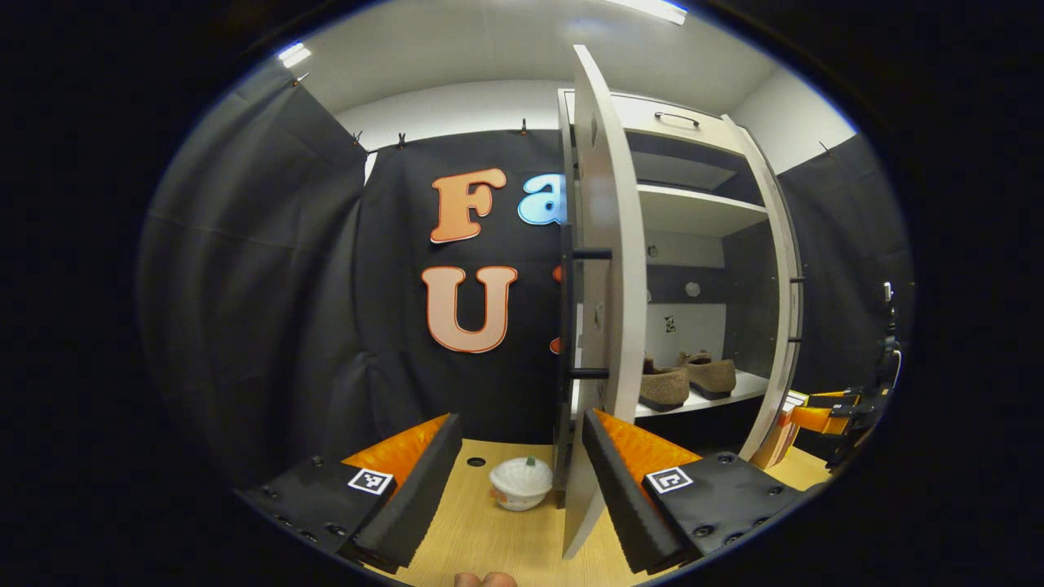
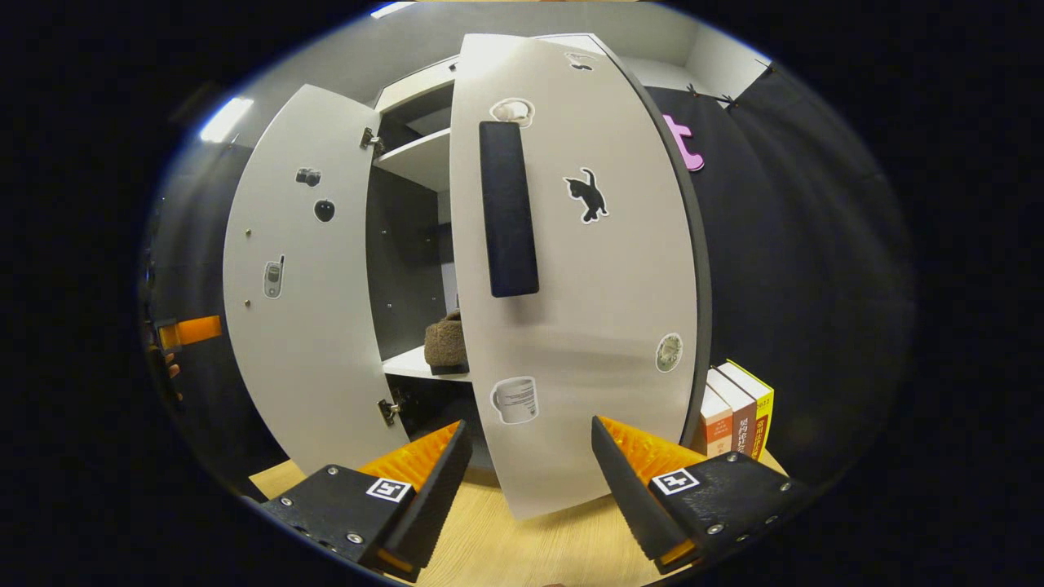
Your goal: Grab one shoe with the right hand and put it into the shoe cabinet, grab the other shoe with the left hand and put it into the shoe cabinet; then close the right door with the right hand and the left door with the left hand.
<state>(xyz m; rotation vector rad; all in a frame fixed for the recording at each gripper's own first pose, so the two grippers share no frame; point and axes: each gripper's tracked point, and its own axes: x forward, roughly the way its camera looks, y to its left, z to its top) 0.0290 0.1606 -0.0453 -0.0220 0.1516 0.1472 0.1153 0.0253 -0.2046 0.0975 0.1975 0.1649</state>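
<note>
Two brown fuzzy shoes (image 1: 685, 379) are seen side by side on the lower shelf inside the white two-door shoe cabinet (image 1: 693, 212), toes pointed outward. Cabinet's left door (image 1: 599, 310) is seen edge-on, swung out, w/ the left gripper (image 1: 522, 481) held wide apart and empty, one finger each side of the door's lower edge, not touching. Small white lidded cup (image 1: 519, 483) sits on the light wood tabletop (image 1: 489, 538) just left of that door. Right gripper (image 2: 530, 481) is spread wide, empty, before the sticker-covered right door (image 2: 587, 310), approx. half shut; contact can't be judged. Books (image 2: 738, 412) stand right of the cabinet.

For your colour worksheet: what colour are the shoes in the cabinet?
Brown shoes, seen best in the left gripper view.
</note>
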